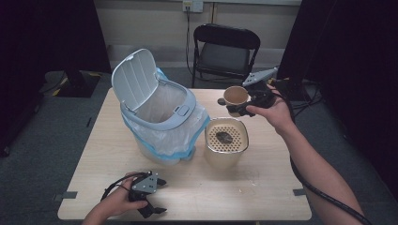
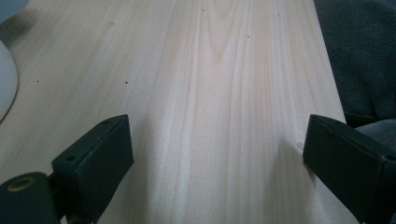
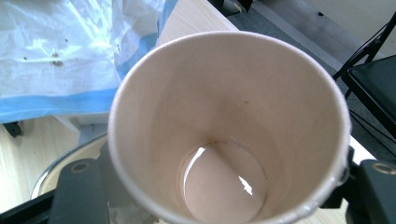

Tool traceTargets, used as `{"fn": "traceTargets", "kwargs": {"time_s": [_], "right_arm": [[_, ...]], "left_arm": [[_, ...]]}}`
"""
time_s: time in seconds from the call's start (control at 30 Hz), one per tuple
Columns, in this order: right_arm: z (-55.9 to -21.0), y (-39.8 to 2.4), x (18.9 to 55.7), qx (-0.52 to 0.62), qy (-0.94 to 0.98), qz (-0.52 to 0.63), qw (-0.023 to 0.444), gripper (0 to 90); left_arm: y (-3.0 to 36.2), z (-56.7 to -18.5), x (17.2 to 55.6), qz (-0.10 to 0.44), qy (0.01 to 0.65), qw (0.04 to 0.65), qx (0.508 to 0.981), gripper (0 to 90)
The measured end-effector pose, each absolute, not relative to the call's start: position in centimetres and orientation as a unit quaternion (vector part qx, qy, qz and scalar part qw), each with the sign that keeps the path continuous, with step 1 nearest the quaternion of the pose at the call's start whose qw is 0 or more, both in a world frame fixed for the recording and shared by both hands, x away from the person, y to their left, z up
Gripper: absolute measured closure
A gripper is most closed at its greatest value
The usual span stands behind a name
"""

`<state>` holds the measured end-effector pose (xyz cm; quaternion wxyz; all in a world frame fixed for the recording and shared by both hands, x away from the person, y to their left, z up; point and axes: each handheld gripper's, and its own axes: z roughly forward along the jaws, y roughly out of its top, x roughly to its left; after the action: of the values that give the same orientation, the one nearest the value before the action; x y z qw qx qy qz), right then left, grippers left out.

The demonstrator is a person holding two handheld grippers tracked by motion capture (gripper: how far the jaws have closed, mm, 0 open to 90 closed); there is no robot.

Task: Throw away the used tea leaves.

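Note:
My right gripper [image 1: 230, 106] is shut on a beige paper cup [image 1: 236, 95] and holds it upright in the air, above and just behind a beige container [image 1: 225, 157] with a perforated strainer top. In the right gripper view the cup [image 3: 229, 107] stands between the two jaws, with a little clear liquid in its bottom. A dark lump [image 1: 224, 137] lies on the strainer. My left gripper [image 1: 162, 196] rests on the table near the front edge, open. In the left gripper view its jaws [image 2: 217, 154] stand wide apart over bare wood.
A pale blue bin [image 1: 183, 110] with its lid [image 1: 133, 77] raised and a blue-and-white bag liner [image 3: 60, 51] stands left of the container. A black folding chair [image 1: 225, 51] is behind the wooden table [image 1: 263, 197]. Dark curtains hang at both sides.

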<state>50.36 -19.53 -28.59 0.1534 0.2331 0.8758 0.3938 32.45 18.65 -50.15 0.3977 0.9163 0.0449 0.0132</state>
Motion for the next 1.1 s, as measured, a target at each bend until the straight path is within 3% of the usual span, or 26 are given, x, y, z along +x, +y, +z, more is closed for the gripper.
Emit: {"fn": "traceTargets", "kwargs": {"time_s": [1.1], "right_arm": [[-25.1, -16.9, 51.1, 0.215, 0.884, 0.394, 0.133, 27.8]], "left_arm": [[18.6, -50.2, 32.4, 0.013, 0.045, 0.398, 0.916, 7.7]]}}
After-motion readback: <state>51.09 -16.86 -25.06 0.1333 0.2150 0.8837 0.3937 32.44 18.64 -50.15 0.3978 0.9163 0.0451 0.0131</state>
